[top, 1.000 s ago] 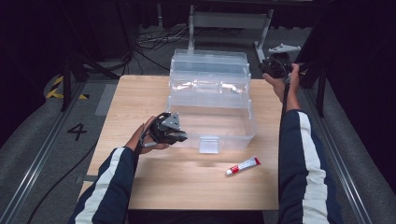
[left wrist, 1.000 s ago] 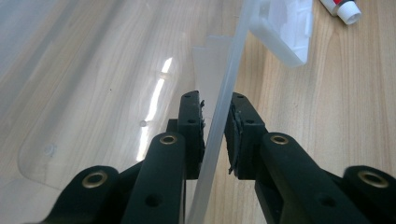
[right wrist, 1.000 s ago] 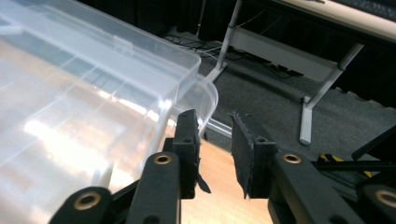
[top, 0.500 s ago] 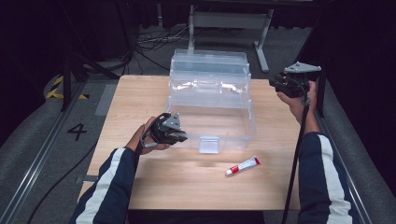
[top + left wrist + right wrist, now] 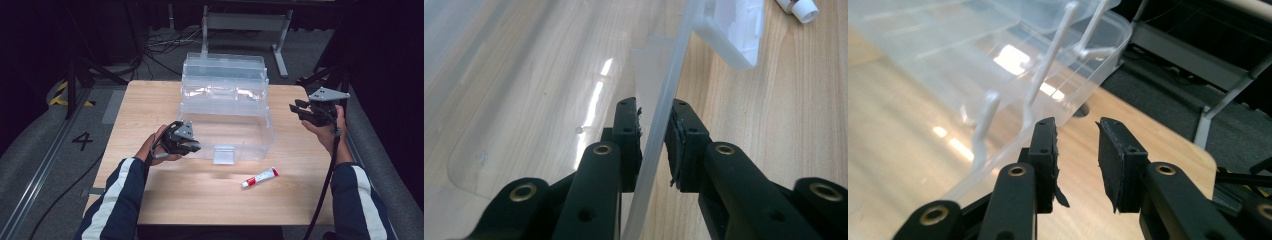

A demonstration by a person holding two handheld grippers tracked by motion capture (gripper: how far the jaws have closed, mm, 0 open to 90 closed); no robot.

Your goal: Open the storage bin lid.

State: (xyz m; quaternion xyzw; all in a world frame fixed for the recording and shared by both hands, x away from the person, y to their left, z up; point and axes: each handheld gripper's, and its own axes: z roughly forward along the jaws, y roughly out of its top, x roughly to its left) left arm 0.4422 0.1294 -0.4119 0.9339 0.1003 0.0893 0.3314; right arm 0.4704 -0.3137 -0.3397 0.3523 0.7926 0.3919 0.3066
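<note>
A clear plastic box (image 5: pixel 225 100) with tiered trays stands open in the middle of the wooden table (image 5: pixel 150 100). My left gripper (image 5: pixel 192 146) is at the box's front left corner. In the left gripper view its jaws (image 5: pixel 655 112) straddle the thin clear wall (image 5: pixel 674 65) and are closed on it. My right gripper (image 5: pixel 296 107) hovers over the table's right edge, beside the box and apart from it. Seen in the right gripper view, it (image 5: pixel 1077 127) stands open with nothing between the pads, the box's trays (image 5: pixel 973 60) to its left.
A small white and red tube (image 5: pixel 260 177) lies on the table in front of the box, right of its front latch (image 5: pixel 223 154); its cap (image 5: pixel 799 7) shows in the left gripper view. Bare wood spans the near side. Metal stands and cables are beyond the far edge.
My right gripper has come from the far right corner toward me along the table's right edge and turned toward the box. The left gripper and the box have not moved.
</note>
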